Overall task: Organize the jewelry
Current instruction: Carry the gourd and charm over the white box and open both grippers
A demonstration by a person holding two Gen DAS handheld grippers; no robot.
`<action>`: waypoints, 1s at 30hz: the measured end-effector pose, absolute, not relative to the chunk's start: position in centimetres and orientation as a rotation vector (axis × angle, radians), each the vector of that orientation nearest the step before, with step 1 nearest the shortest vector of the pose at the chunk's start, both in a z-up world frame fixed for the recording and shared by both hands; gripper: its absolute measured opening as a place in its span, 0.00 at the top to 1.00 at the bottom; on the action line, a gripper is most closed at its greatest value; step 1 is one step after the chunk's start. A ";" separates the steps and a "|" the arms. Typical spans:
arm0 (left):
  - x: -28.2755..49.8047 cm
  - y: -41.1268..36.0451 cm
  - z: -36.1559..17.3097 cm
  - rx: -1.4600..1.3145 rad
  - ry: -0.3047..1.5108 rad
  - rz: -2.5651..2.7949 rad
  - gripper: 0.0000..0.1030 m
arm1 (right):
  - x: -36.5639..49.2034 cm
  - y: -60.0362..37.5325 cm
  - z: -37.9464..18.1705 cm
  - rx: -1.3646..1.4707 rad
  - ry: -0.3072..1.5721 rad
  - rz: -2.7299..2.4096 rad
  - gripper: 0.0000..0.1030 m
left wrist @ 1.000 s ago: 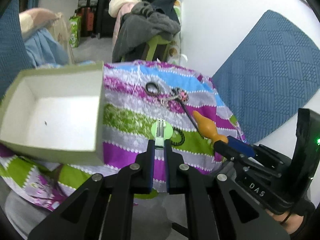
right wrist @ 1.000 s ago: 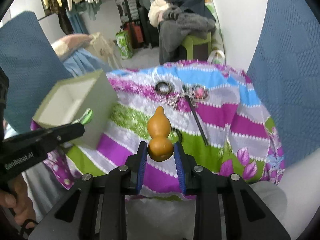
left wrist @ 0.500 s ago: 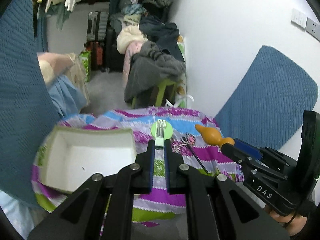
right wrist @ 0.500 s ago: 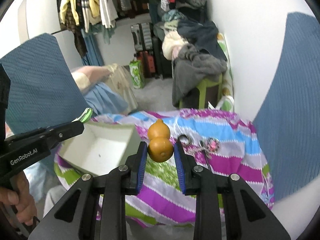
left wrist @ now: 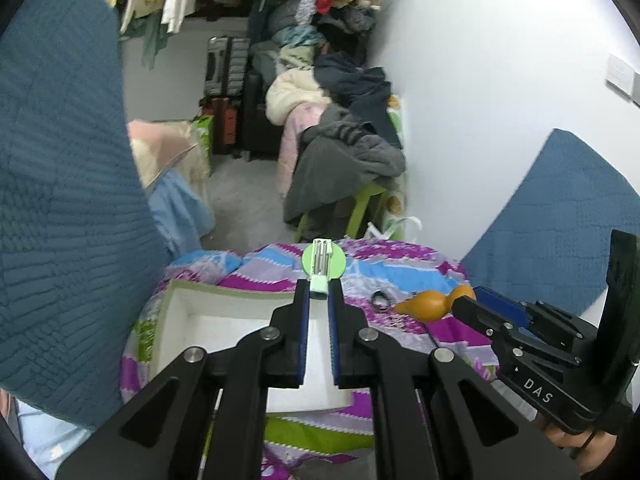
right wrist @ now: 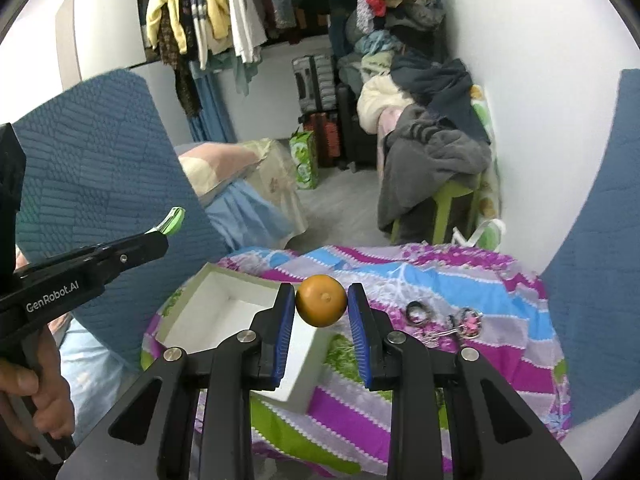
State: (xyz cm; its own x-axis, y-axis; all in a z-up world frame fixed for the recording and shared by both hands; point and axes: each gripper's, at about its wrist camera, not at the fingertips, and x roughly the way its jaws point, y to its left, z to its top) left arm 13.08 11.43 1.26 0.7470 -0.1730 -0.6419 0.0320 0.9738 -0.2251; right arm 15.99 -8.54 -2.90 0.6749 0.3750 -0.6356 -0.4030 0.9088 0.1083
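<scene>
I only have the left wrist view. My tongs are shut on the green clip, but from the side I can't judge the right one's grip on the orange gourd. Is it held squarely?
Observer: Yes. The right tongs pinch the gourd on both sides, end-on to that camera.
Operator: What's beneath it?
Observer: The right edge of the open white box.
Operator: Anything left on the cloth that my fingers hide?
Observer: Beyond the dark ring, a pink charm on a chain.

The white box (right wrist: 224, 316) lies open upward with nothing over its mouth; blue cushions (right wrist: 100, 184) crowd the left and right, and rings (right wrist: 418, 313) lie on the cloth (right wrist: 460, 280) beside it
</scene>
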 end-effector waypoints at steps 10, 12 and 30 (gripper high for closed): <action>14.7 16.3 -6.3 -0.269 0.857 -0.036 0.92 | 18.0 -2.8 -9.6 -0.104 0.861 0.517 0.76; 14.9 16.9 -8.1 -0.284 0.890 -0.031 0.92 | 18.3 -2.0 -11.1 -0.114 0.890 0.528 0.76; 15.4 16.9 -11.3 -0.300 0.924 -0.016 0.14 | 19.4 -1.7 -14.3 -0.096 0.971 0.590 0.62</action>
State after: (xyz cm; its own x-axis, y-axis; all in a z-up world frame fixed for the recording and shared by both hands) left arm 15.44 16.90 -11.33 0.6054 -0.1416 -0.7832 -0.1145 0.9583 -0.2617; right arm 19.36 -1.74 -14.35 0.4219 0.4282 -0.7991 -0.5118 0.8401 0.1799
